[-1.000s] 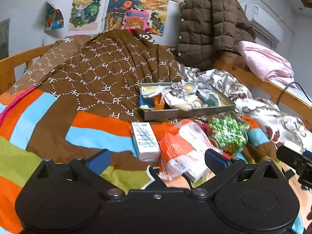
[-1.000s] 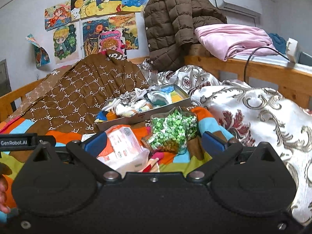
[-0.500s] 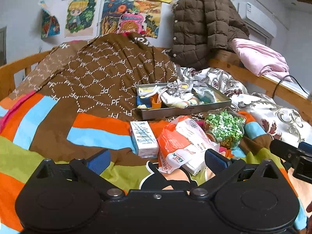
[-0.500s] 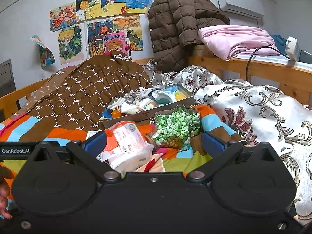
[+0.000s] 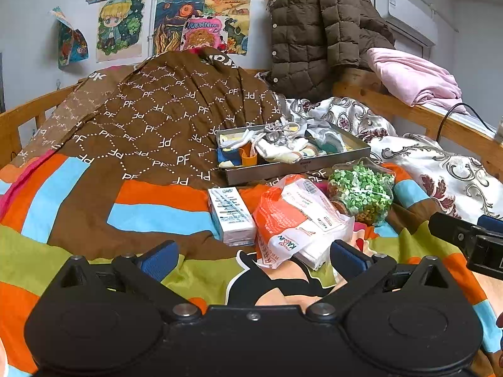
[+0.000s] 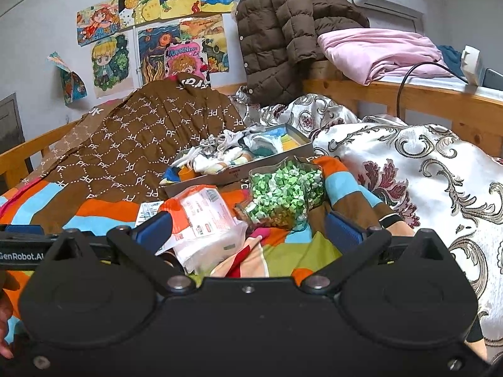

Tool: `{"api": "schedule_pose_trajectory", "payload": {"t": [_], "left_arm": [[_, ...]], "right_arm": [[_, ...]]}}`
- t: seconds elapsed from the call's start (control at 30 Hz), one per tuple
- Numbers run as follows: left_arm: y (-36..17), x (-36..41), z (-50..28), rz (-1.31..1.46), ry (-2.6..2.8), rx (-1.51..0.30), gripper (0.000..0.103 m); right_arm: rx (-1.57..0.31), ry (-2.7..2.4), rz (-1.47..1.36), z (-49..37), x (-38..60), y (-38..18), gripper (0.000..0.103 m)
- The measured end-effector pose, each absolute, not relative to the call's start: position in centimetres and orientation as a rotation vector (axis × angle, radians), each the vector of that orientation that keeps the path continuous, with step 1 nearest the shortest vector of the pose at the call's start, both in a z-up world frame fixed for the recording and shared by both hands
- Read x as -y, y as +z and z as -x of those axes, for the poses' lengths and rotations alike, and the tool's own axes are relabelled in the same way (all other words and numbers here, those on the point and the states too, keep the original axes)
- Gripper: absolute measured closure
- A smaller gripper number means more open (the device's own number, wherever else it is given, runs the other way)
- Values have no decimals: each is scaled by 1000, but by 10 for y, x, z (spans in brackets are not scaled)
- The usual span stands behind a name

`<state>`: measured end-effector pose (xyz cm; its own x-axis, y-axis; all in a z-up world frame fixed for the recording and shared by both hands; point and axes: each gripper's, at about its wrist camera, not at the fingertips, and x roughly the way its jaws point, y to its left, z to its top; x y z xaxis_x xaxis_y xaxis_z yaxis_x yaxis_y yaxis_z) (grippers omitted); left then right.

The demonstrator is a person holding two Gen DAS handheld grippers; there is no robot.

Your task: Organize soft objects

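1. Hovering over the striped quilt, the left claw has its blue pads spread wide with nothing between them; the same holds for the right claw, open and empty above the same bed.
2. Just ahead of the left claw lies an orange-and-white tissue pack, and touching its left side is a small white carton lying flat.
3. To the right of the tissue pack sits a clear bag of green paper stars; from the right wrist view the bag sits ahead between the right claw's fingers, with the tissue pack at its left.
4. Behind these three stands a shallow grey tray holding rolled socks and small cloth pieces, heaped mostly toward its middle.
5. A brown patterned blanket rises behind the tray, a brown puffer jacket hangs at the wall, and a silver floral cover spreads to the right.
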<state>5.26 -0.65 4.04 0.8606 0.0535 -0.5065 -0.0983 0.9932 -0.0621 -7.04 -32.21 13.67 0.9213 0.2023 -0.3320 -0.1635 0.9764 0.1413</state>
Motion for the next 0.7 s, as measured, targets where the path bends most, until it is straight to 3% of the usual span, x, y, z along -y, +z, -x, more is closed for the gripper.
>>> {"api": "schedule_pose_trajectory", "payload": {"t": [0.7], "left_arm": [[26, -4, -49, 155, 128, -562, 1]], "right_arm": [[-411, 227, -32, 53, 313, 123, 1]]}}
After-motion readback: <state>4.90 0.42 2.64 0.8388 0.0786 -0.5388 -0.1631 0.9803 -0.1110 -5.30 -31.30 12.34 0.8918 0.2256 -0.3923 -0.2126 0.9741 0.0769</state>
